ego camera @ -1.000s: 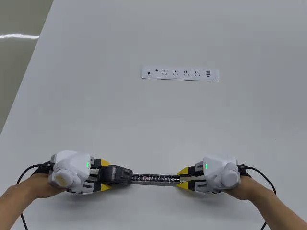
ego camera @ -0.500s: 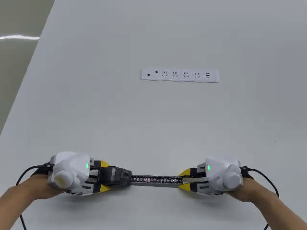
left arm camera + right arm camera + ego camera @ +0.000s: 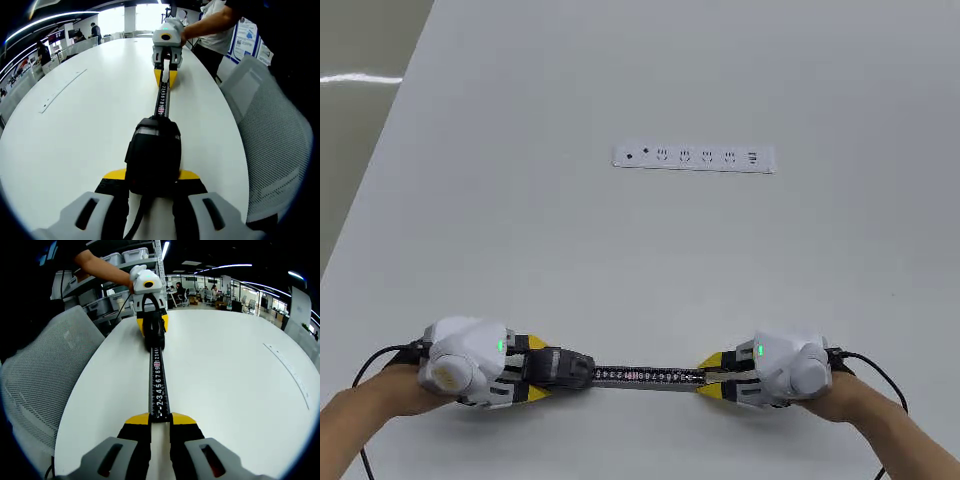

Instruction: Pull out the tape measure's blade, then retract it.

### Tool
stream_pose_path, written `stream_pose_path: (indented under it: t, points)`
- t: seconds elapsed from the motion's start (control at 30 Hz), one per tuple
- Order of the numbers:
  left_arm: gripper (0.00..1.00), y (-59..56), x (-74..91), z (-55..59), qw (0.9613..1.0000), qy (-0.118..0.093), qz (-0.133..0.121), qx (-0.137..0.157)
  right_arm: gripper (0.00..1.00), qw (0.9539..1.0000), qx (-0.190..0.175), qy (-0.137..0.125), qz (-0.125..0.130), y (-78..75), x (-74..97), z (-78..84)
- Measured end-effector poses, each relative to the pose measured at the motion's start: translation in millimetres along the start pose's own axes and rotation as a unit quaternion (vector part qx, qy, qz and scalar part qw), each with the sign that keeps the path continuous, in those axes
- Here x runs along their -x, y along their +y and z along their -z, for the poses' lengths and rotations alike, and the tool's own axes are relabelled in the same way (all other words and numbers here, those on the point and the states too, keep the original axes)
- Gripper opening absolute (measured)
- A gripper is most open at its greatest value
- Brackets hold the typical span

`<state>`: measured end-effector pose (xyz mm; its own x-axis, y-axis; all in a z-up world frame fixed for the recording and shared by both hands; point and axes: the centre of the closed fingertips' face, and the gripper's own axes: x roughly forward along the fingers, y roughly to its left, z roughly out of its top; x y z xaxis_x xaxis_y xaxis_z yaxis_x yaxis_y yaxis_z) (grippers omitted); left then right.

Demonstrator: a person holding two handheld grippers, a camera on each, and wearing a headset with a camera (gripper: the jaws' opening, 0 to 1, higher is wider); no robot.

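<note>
Boxy black tape measure (image 3: 563, 368) lies at the near edge of the smooth white table (image 3: 620, 250), clamped in left gripper (image 3: 540, 368). The blade (image 3: 645, 376), a flat dark numbered strip, runs straight to right gripper (image 3: 712, 374), which pinches its tip.

White table (image 3: 520, 220), white power strip (image 3: 694, 157)

tape measure case (image 3: 152, 155) black | blade (image 3: 159, 385) black, white numerals | fingers (image 3: 137, 420) yellow | table (image 3: 620, 250) white
</note>
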<state>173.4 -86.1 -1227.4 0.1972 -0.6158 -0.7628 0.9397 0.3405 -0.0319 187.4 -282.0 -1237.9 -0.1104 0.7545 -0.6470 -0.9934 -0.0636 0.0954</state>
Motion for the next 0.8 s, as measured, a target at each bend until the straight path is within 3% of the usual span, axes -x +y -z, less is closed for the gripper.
stream_pose_path:
  t: [0.8]
  points:
    - [0.3, -0.5, -0.1, 0.0, 1.0, 0.001, -0.001, 0.003, 0.11, 1.0, -0.002, 0.008, 0.005, -1.8, 10.4, 9.1]
